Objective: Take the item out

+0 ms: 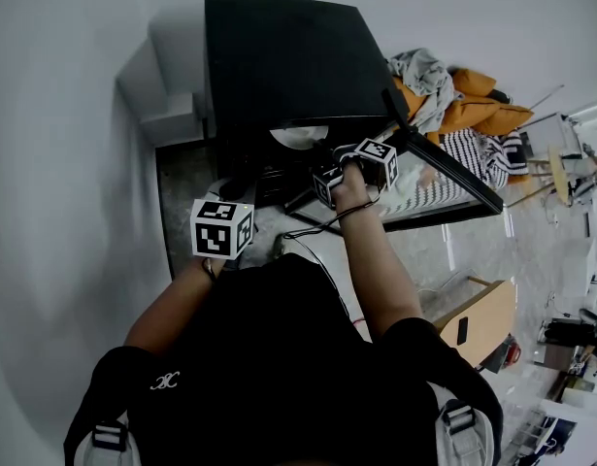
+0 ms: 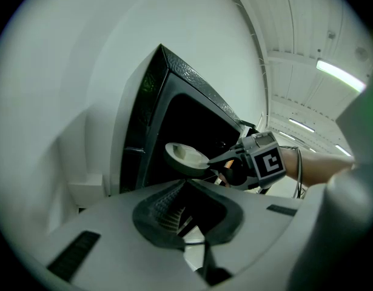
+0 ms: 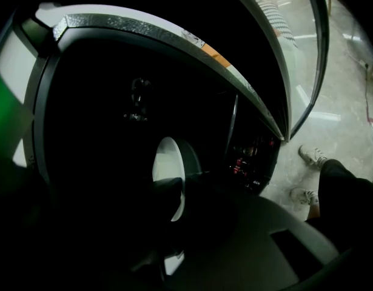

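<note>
White walls back a black cabinet (image 1: 279,56), at whose open mouth the right tool (image 2: 215,160) pinches the rim of a white bowl (image 2: 185,156), probably light, rigid, slick and breakable, while the left tool (image 2: 185,187) hangs closed and empty below the cabinet.

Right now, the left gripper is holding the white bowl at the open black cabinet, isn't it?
No: the right gripper holds the white bowl at the open black cabinet, as the left gripper view shows.
</note>
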